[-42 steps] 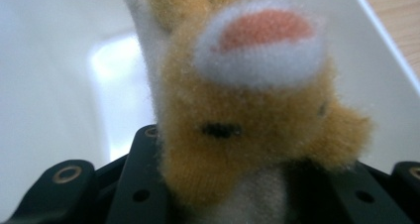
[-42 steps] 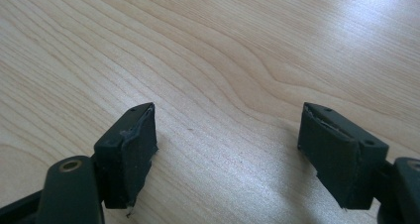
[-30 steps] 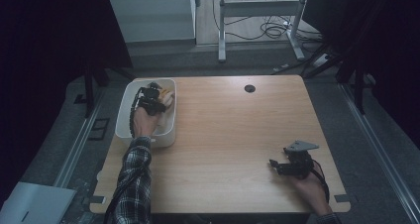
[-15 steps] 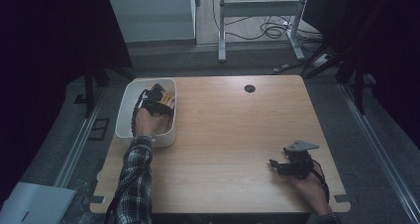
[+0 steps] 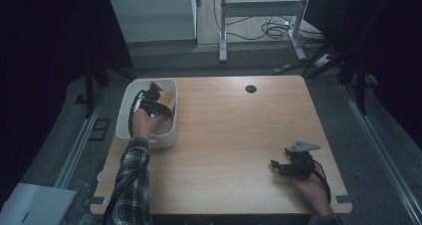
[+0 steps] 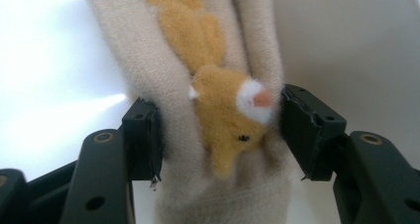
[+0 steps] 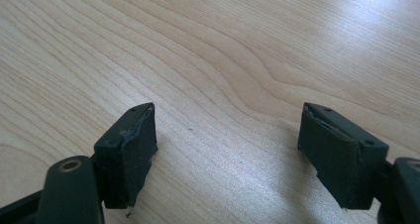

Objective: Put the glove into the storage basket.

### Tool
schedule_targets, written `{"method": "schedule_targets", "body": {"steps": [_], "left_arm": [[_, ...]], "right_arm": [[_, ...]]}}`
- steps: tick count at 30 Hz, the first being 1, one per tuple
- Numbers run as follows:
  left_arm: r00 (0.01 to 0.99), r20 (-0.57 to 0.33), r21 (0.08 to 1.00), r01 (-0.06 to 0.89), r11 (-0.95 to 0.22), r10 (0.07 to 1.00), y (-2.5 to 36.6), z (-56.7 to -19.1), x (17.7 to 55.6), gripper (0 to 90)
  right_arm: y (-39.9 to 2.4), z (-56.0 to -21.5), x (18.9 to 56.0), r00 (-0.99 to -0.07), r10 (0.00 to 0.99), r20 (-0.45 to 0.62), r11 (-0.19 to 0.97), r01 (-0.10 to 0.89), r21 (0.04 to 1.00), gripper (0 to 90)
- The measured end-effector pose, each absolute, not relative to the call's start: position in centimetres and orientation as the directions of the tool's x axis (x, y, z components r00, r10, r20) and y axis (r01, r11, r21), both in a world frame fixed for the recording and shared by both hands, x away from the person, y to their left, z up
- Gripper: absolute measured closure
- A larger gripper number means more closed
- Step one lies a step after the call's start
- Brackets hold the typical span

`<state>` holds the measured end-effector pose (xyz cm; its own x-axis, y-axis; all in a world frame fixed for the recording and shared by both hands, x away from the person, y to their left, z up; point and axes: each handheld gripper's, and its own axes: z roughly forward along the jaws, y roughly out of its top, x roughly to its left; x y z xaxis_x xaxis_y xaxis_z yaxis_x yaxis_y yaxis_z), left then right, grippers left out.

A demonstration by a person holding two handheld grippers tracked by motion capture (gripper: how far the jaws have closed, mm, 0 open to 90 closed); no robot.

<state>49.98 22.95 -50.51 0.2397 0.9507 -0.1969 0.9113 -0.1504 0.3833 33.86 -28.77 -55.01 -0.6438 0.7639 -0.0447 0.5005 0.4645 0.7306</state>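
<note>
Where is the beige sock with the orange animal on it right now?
The sock lies inside the white bin at the table's left side, between the left gripper's jaws, which have just been closing.

Bin [image 5: 127, 116] sits on the desk [image 5: 229, 135] at its left edge, towards the far side. Left tongs [image 5: 158, 103] are inside the bin, over its far right part. Sock [image 6: 218, 110] lies in the bin, between the jaws of the left tongs, both pads against its sides. Right tongs [image 5: 276, 166] rest on the desk near the front right corner, well apart from the bin, pointing left, bare desk between the jaws. Cable hole [image 5: 251, 89] lies near the far edge, right of the bin.
</note>
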Motion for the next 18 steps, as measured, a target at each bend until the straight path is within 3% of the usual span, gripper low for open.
{"method": "schedule_targets", "body": {"steps": [6, 18], "left_arm": [[0.244, -0.168, 0.433, 0.889, -0.151, 0.955, 23.2, -49.7, 49.8, 21.9], [0.250, -0.152, 0.524, 0.841, -0.136, 0.956, 25.1, -48.7, 48.2, 10.1]], "right_arm": [[-28.8, -55.0, 33.9, -0.644, 0.764, -0.045, 0.465, 0.500, 0.731, 23.2], [-28.8, -55.0, 33.9, -0.644, 0.764, -0.045, 0.465, 0.500, 0.731, 23.1]]}}
